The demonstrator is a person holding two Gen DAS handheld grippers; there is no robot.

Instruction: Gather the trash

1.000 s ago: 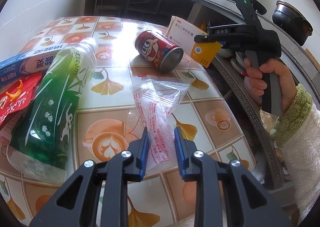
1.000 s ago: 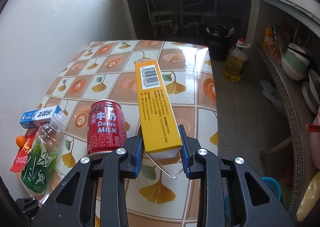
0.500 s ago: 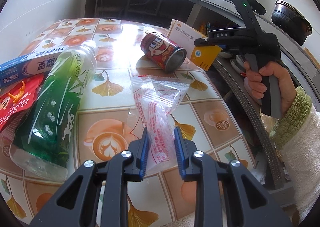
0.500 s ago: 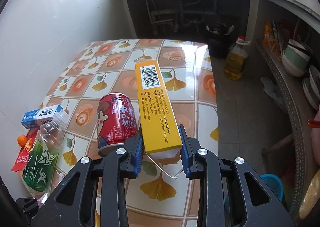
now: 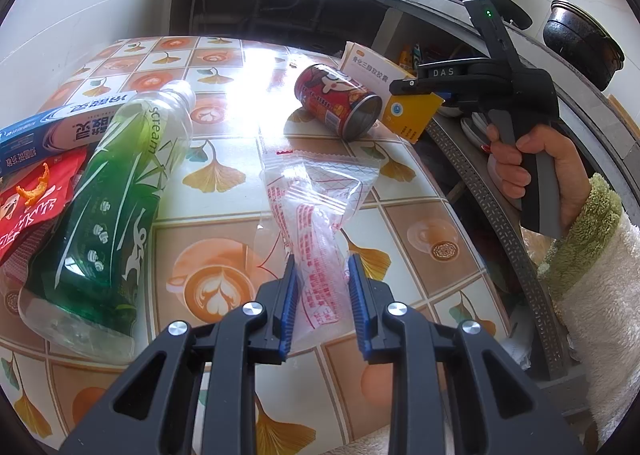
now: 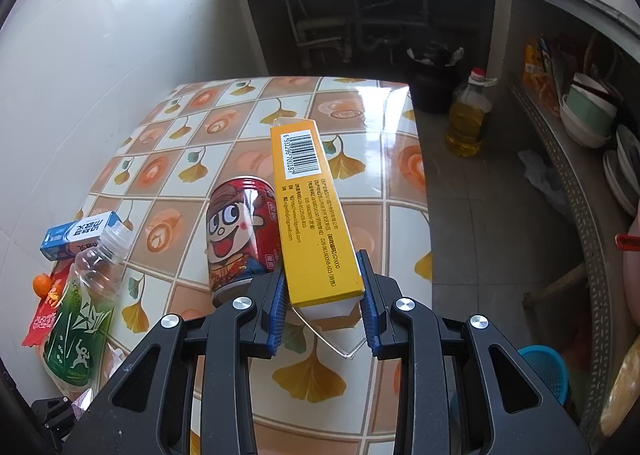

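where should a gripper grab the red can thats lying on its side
Grip the red can across its round body, mid-length, coming from above with fingers straddling its width. It lies tipped against the yellow box held by the right gripper, so it may roll; its ends are poorer grips.

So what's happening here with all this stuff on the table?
A person is clearing trash off a tiled table, working a two-finger tool in each hand. The right gripper is shut on a yellow cardboard box, beside a tipped-over red drink can. The left gripper has a crumpled clear plastic bag between its fingers. A green plastic bottle lies waiting.
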